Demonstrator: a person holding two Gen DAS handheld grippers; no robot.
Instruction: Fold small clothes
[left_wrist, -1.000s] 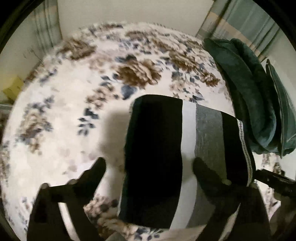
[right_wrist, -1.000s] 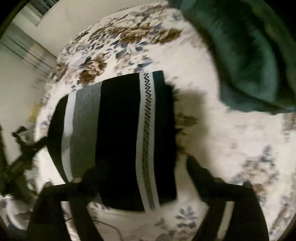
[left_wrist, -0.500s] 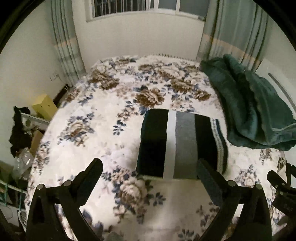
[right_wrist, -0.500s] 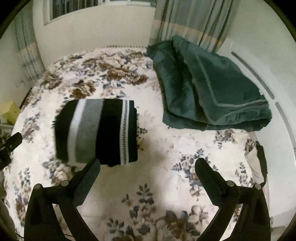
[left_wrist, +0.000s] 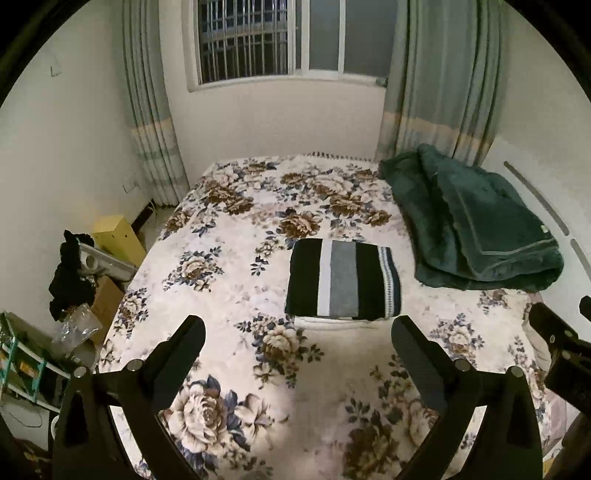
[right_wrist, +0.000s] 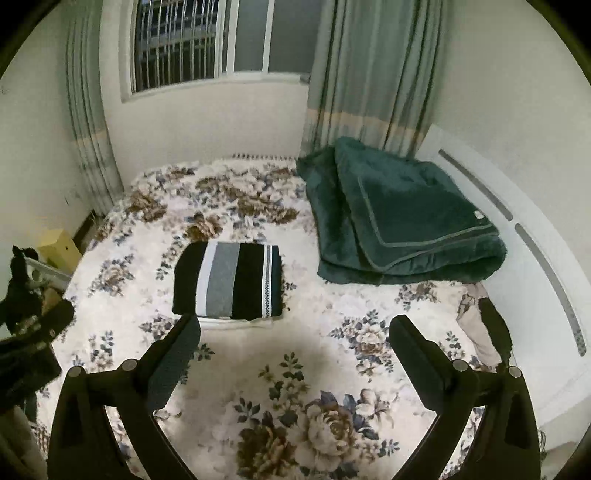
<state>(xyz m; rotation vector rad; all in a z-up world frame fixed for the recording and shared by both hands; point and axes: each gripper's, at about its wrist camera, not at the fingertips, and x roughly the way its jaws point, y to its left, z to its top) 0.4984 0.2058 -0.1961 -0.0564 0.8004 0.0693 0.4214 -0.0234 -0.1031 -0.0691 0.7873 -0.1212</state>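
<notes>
You are standing in a home bedroom. A bed (left_wrist: 229, 266) with a cream floral cover fills most of the room, and a dark green blanket (left_wrist: 476, 229) lies folded on its far right side beside a white headboard (right_wrist: 524, 236). Behind the bed you see a barred window (left_wrist: 258, 40) framed by pale grey-green curtains (left_wrist: 436, 85) with a cream band. On the floor to your left sit a yellow box (left_wrist: 118, 236), cardboard boxes (left_wrist: 107, 299) and dark clothing (left_wrist: 70, 273) draped over clutter, the kind of storage found in a lived-in room.
</notes>
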